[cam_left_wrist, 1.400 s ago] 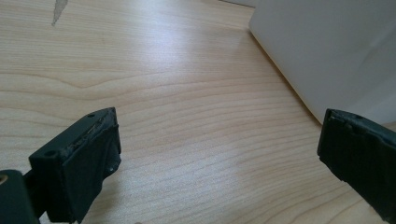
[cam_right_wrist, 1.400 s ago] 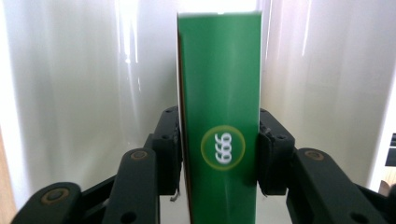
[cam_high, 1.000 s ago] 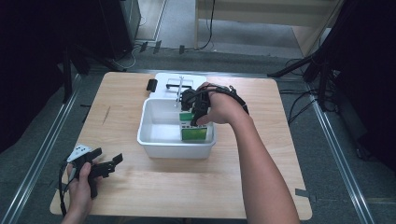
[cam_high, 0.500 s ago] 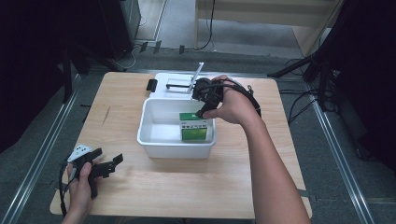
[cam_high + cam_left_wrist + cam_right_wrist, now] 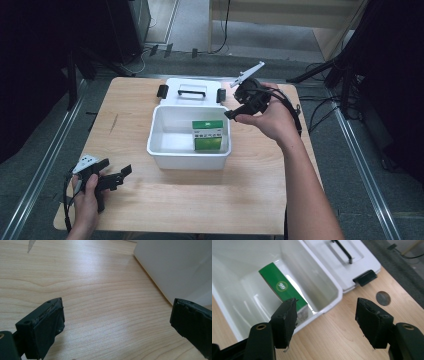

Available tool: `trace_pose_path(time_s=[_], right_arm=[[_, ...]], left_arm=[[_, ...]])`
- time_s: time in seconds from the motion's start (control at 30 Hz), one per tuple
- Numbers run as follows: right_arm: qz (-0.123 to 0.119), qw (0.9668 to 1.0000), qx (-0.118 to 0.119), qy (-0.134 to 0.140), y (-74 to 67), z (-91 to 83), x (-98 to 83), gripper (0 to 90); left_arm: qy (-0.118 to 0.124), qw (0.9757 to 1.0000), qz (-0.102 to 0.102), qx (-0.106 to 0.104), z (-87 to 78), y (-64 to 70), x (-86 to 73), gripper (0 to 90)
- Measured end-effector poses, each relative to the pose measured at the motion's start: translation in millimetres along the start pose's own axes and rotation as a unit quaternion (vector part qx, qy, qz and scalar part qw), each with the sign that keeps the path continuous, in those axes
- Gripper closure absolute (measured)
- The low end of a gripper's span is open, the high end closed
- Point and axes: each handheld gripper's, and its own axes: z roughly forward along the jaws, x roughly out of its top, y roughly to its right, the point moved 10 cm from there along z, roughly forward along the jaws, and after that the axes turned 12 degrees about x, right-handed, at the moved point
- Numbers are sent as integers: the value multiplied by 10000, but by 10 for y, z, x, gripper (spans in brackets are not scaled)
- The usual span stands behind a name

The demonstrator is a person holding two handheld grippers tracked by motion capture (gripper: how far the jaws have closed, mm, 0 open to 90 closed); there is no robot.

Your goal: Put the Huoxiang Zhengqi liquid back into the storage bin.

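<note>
A: Where is the green box (image 5: pixel 208 135) found?

B: It is seen standing inside the white bin (image 5: pixel 165 150), against the right-hand wall, just left of centre in the high view. In the right gripper view it is seen at upper left, leaning on the bin's wall (image 5: pixel 319 287).

A: How is it judged to handle?

B: A light, stiff carton is assumed (probably thin card, easily dented). It is best taken across its narrow faces near the top edge, where the bin walls leave room; the glossy print may be slippery.

A: And the grippers?

B: The right gripper (image 5: pixel 239 106) is seen right of the bin, above the table (image 5: pixel 150 210); its jaws have just been opening, stand about half apart, and nothing is held between them. The left gripper (image 5: pixel 116 176) is rested at lower left, jaws wide apart over bare wood, nothing gripped.

A: What else is noted?

B: The bin's lid (image 5: pixel 190 90), with a black handle, is laid flat behind it.
</note>
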Motion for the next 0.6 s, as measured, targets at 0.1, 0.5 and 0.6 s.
trace_pose_path(time_s=[0.1, 0.5, 0.6], right_arm=[[140, 9993, -222, 251, 60, -60, -65, 323], [1421, 9749, -559, 1622, 273, -227, -348, 230], [1525, 9695, -680, 1791, 311, -228, -481, 215]], left_arm=[[13, 10000, -9, 7, 1, 2, 2, 3], [-21, 10000, 2, -2, -2, -3, -7, 3], [-25, 10000, -7, -1, -2, 0, -6, 3]])
